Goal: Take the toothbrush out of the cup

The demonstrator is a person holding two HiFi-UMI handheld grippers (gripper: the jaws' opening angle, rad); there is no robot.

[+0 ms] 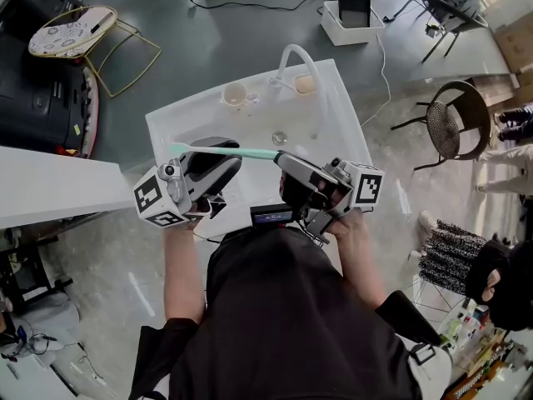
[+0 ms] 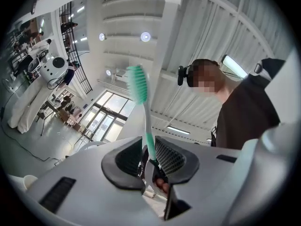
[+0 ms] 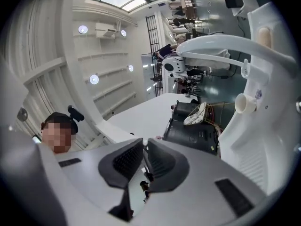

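Note:
A teal-and-white toothbrush (image 1: 225, 152) hangs level over the white sink top (image 1: 166, 123), bristles to the left. Its handle end runs into the tips of my right gripper (image 1: 283, 161), whose jaws are almost together and seem to pinch it. My left gripper (image 1: 233, 163) sits around the middle of the handle. In the left gripper view the toothbrush (image 2: 146, 121) stands between the left gripper's (image 2: 148, 144) jaws, touching the right pad (image 2: 171, 157) with a dark gap on the other side. The right gripper (image 3: 144, 145) shows only a narrow slit. A cream cup (image 1: 235, 95) stands empty by the faucet (image 1: 293, 57).
A second cup (image 1: 305, 83) stands right of the faucet, and the drain (image 1: 280, 137) is mid-basin. A white counter (image 1: 50, 186) lies to the left and a round tray stool (image 1: 75, 32) at the far left. A black chair (image 1: 454, 119) and another person (image 1: 508, 282) are at the right.

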